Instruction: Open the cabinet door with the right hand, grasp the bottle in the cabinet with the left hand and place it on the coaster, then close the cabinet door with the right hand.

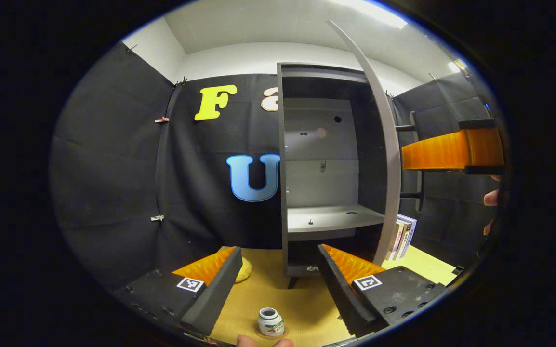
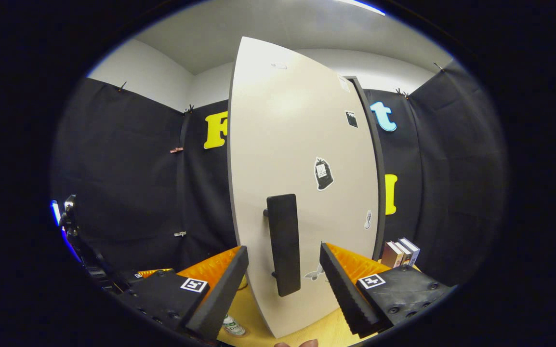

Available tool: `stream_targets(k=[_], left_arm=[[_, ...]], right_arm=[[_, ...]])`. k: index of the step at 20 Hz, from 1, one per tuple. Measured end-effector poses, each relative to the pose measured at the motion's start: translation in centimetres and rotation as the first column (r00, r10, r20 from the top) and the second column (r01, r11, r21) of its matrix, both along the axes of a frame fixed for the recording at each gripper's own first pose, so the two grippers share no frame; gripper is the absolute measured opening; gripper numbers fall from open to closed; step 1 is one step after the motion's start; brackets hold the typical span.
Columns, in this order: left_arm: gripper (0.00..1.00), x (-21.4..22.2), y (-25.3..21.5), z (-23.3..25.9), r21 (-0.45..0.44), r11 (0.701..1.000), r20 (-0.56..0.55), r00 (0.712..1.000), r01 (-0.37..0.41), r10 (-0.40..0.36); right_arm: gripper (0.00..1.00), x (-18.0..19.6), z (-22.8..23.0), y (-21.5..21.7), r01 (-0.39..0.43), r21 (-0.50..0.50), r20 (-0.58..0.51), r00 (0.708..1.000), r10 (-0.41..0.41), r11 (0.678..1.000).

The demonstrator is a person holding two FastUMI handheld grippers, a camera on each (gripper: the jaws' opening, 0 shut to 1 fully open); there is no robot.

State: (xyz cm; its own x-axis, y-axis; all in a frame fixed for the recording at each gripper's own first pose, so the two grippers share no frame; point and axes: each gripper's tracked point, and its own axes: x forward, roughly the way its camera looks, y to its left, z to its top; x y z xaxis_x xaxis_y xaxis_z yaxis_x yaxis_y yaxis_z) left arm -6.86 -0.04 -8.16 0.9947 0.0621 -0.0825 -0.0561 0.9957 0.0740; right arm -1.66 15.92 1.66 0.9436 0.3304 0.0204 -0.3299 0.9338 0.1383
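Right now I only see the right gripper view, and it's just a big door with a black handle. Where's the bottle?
Observer: In the left gripper view the bottle stands upright on the coaster, on the yellow table.
Operator: Is the other gripper holding it?
Observer: No. The left gripper is open, and neither finger touches the bottle.
Operator: What's behind my door?
Observer: The open cabinet, with a grey shelf inside and no bottle on it.
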Motion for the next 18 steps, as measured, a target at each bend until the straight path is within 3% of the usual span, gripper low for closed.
stream_targets(k=[5, 18], left_arm=[[0.97, -0.1, 0.5, 0.1, -0.001, 1.0, 0.004, 1.0, -0.014, 0.014], [0.98, 0.2, -2.1, 2.4, -0.002, 1.0, 0.015, 1.0, 0.027, -0.027]], right_arm=[[0.97, -0.4, -0.2, -0.7, 0.012, -0.036, 0.017, 1.0, -0.012, 0.999], [0.97, 0.3, -1.3, -4.7, 0.132, -0.071, 0.018, 0.991, -0.131, 0.989]])
